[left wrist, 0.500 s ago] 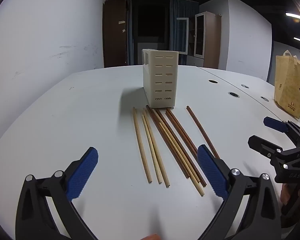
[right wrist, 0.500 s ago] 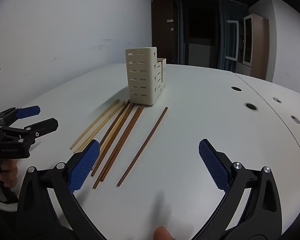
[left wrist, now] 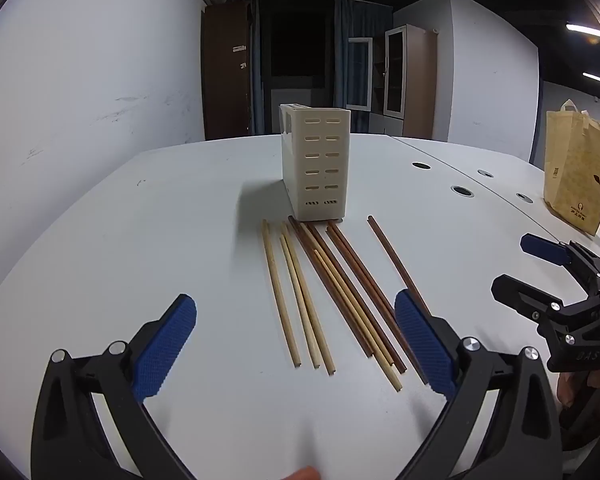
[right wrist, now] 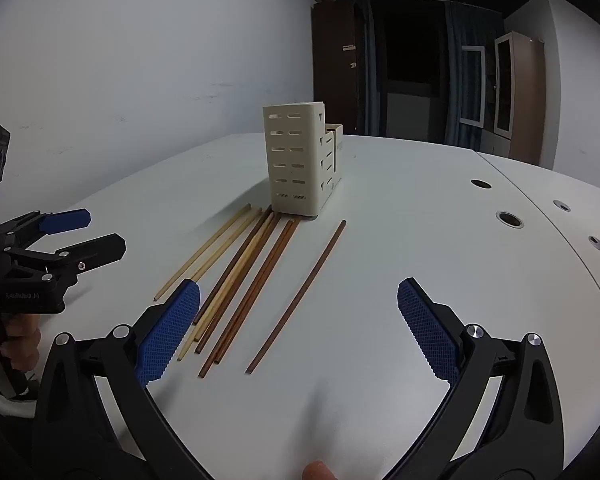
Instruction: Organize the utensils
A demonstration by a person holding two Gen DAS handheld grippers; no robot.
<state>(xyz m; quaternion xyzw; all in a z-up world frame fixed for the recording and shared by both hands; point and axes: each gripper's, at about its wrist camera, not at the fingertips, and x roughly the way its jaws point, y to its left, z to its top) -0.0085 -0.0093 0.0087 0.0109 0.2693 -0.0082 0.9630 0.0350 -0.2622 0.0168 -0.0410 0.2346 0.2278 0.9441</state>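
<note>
Chopsticks laid out before a slotted holder, both grippers spread wide and empty.

The chopsticks (left wrist: 332,292) lie on the white table (left wrist: 140,240), far ends just beside the cream utensil holder (left wrist: 320,164). The left gripper (left wrist: 296,344) and right gripper (right wrist: 298,328) hover near them. Far right stands a paper bag (left wrist: 578,168), its printing unreadable.

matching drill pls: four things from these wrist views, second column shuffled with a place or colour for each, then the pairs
1 utensil holder
2 lone dark chopstick
3 paper bag
4 left gripper

a far right on the table
b jaws open over the near chopstick ends
c cream, upright, slotted
d lying apart, right of the bunch

Pairs: 1-c, 2-d, 3-a, 4-b
</note>
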